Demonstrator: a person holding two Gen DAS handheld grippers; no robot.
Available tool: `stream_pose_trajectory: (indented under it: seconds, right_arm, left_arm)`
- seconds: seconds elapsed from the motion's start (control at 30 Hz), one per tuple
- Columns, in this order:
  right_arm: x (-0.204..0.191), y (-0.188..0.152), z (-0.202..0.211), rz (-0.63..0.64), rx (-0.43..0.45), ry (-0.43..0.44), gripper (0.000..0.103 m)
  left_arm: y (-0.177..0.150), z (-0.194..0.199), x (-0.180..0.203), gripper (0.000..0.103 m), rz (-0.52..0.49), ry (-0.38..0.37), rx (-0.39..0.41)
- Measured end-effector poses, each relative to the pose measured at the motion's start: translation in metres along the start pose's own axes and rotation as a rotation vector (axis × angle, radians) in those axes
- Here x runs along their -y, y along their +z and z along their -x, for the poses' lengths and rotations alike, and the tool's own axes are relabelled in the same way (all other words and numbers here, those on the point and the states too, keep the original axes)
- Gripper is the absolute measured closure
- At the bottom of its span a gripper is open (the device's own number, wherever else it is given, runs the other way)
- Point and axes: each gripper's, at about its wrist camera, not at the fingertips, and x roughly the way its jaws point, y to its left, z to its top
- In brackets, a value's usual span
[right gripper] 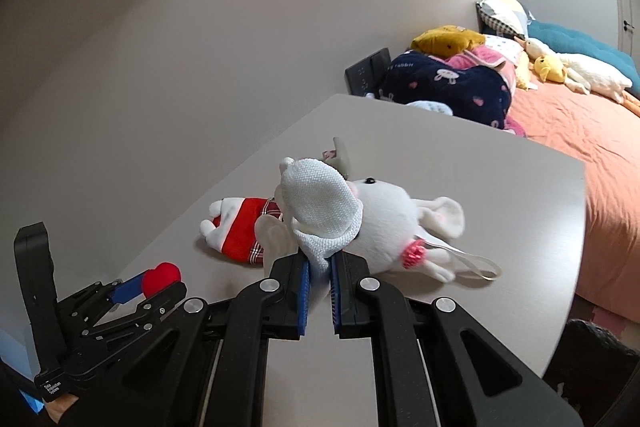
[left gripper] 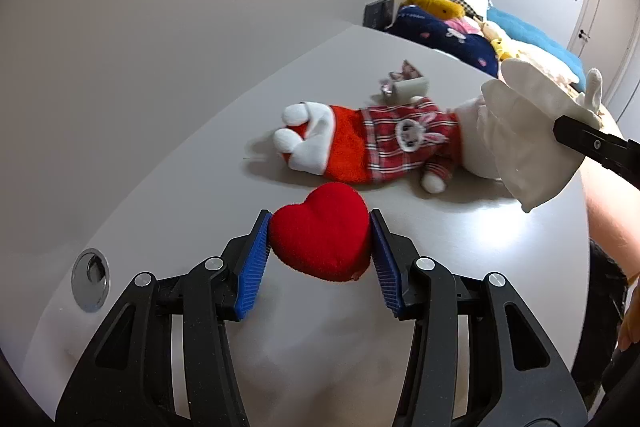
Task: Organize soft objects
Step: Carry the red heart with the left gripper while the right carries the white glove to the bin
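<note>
Right gripper [right gripper: 320,269] is clamped tight on the white ear [right gripper: 320,203] of the plush rabbit [right gripper: 384,223], pads pinching the knit fabric near its lower edge. Left gripper [left gripper: 320,239] has the red heart [left gripper: 322,235] squeezed between its blue pads [left gripper: 252,267], jaws abt halfway, heart sitting just off the table [left gripper: 160,187].

Using the rabbit as my landmark: it's lying on its side on the table, head toward my right gripper, red plaid body and feet stretched away to the left in the right wrist view. Heart's on the near side of the rabbit, close but not touching. Small grey thing w/ a pink bow [left gripper: 404,83] sits just behind the rabbit, can't tell what it is. Bed [right gripper: 580,131] w/ the pile of cushions [right gripper: 448,83] is well beyond the rabbit, past the table's far edge.

I reckon I'm mid-lift on both. An ear is a thin hold, so I'd raise slow and let the body hang straight under it, no swinging. Fabric could slip out of the pads if I jerk. Keep the heart clear of the rabbit's feet so nothing snags. Prob both go toward the bed pile, but that's my guess.
</note>
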Motion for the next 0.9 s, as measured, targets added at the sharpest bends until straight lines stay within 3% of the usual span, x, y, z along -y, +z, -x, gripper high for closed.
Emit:
stream_pose_trajectory:
  seconds: [0.47,0.9]
  right_arm:
    - [0.035,-0.027,0.083,-0.027,0.07,-0.027,0.093]
    - [0.075,-0.059,0.132,-0.073,0.101,-0.065,0.093]
  left_arm:
    - [-0.027,0.051,0.056,0.055,-0.051,-0.042,0.041]
    - [-0.051,0.074,0.115,0.055,-0.116,-0.104,0.043]
